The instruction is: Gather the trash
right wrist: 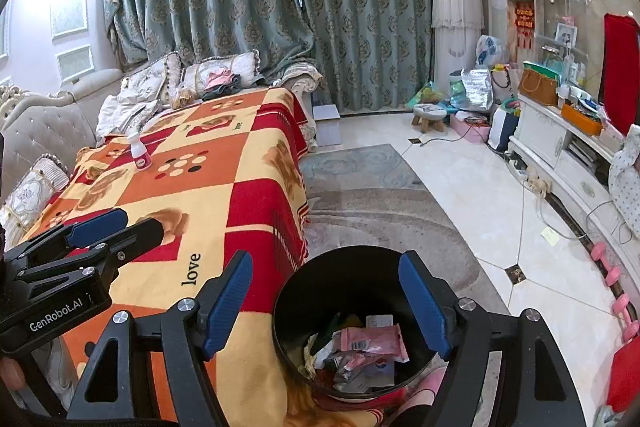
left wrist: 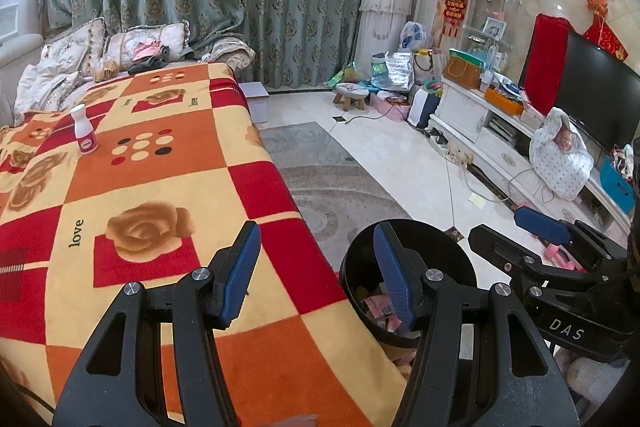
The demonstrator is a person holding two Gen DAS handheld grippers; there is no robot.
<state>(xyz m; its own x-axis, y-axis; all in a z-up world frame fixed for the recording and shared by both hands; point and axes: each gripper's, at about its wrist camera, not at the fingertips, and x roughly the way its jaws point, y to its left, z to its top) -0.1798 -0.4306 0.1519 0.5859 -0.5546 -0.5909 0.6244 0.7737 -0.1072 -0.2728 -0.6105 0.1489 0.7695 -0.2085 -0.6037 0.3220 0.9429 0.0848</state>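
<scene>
Right wrist cam looks right down into the black trash bin, full of pink wrappers; the left cam only catches the bin's edge. Both the left gripper and right gripper are spread wide, holding nothing. A little white bottle stands upright on the checkered blanket, well away.

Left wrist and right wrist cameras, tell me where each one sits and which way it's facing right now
Left wrist: sits on the left gripper, above the blanket edge, facing along the sofa toward the curtains; its open fingers show, plus the right gripper at right.
Right wrist: sits on the right gripper, over the black bin of wrappers, facing the same way; its open fingers show, plus the left gripper at left.
Shared: blanket, bin, white bottle, curtains.
</scene>
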